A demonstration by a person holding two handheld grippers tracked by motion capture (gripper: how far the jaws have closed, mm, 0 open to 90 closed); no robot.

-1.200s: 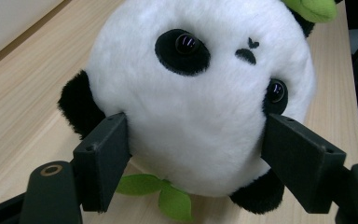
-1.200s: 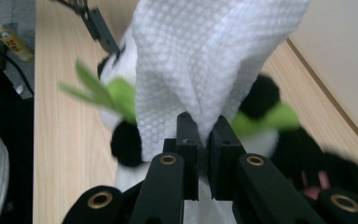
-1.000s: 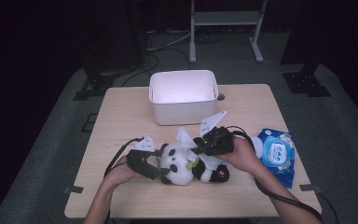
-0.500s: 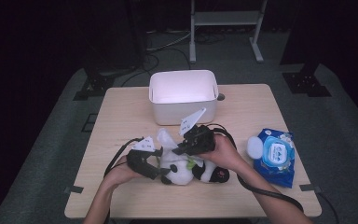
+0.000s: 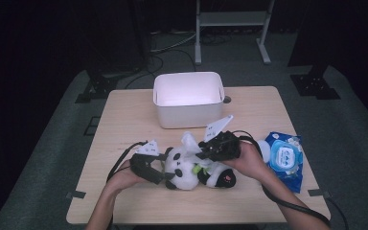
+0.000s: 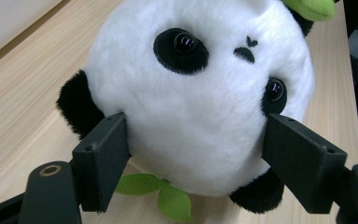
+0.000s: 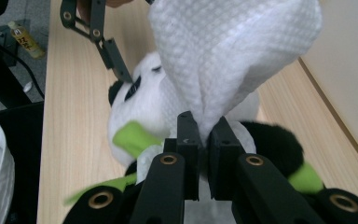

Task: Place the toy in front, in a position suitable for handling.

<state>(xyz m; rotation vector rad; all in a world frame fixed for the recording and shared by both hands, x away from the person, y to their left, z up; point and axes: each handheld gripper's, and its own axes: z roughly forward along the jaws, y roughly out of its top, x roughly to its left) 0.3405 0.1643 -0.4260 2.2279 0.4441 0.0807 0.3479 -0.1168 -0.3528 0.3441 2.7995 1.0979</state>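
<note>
Right gripper (image 5: pixel 206 152) has carried its wipe (image 7: pixel 233 60) leftward over the panda (image 5: pixel 187 167).

R gripper (image 5: pixel 205 149), clamped on the wipe (image 5: pixel 190 143), has come leftward from the table's right side, near the wipes pack (image 5: pixel 283 160), to over the panda (image 5: pixel 191 167) mid-table by the front edge. Wipe went with it: 1 s ago it stuck up by the panda's right end, now it's above the panda's middle, close to L gripper (image 5: pixel 160 167). R hand (image 5: pixel 249 160) now lies over the panda's right end.
</note>
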